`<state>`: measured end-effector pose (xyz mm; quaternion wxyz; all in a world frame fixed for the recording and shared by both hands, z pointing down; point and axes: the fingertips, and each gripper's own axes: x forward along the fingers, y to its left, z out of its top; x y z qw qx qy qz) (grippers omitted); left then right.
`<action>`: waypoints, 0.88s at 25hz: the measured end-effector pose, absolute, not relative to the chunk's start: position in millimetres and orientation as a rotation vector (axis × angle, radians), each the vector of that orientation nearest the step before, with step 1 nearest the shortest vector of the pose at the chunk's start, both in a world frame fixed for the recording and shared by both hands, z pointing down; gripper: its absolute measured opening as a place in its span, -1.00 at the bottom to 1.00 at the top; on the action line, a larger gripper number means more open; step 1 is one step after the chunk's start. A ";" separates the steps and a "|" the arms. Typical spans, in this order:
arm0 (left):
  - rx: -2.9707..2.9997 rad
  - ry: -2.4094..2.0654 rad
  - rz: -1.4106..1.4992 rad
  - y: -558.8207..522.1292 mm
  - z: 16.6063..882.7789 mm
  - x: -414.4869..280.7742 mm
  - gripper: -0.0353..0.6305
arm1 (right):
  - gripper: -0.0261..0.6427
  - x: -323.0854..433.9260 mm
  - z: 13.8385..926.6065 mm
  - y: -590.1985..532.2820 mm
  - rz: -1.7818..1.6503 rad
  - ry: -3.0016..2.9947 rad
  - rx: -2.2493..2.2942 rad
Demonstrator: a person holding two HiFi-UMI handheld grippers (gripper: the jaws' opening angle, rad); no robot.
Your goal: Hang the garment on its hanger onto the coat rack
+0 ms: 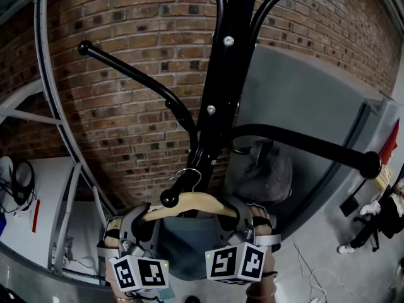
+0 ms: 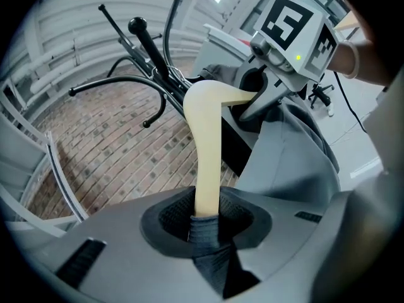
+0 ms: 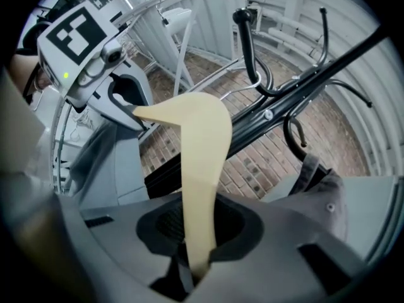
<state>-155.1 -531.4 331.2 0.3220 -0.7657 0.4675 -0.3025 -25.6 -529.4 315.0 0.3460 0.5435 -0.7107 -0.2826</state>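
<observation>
A pale wooden hanger [image 1: 189,204] carries a grey garment [image 1: 183,248] that hangs down between my two grippers. The left gripper [image 1: 136,226] is shut on the hanger's left arm [image 2: 207,156], with garment cloth [image 2: 205,242] also in its jaws. On the hanger's right arm [image 3: 199,163] my right gripper [image 1: 249,223] is shut. The wire hook [image 1: 187,175] is at a short lower peg of the black coat rack [image 1: 224,74], just behind the peg's knob [image 1: 169,198]. Whether it rests on the peg I cannot tell.
Long rack pegs reach out to the left [image 1: 126,71] and right [image 1: 315,147]. A grey bag-like thing [image 1: 265,169] hangs by the pole. Behind stand a brick wall [image 1: 132,125] and a grey panel [image 1: 315,100]. White frame bars [image 1: 53,106] are at the left, a person [image 1: 372,223] far right.
</observation>
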 end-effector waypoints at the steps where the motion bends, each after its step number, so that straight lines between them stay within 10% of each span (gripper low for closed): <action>1: -2.004 1.231 -0.784 -531.9 330.5 -155.1 -0.62 | -0.75 -27.7 314.4 -528.4 -0.732 -1.866 1.408; 22: -1.892 1.301 -0.662 -498.5 301.9 -150.2 -0.48 | -0.53 -41.4 303.2 -488.5 -0.790 -2.001 1.320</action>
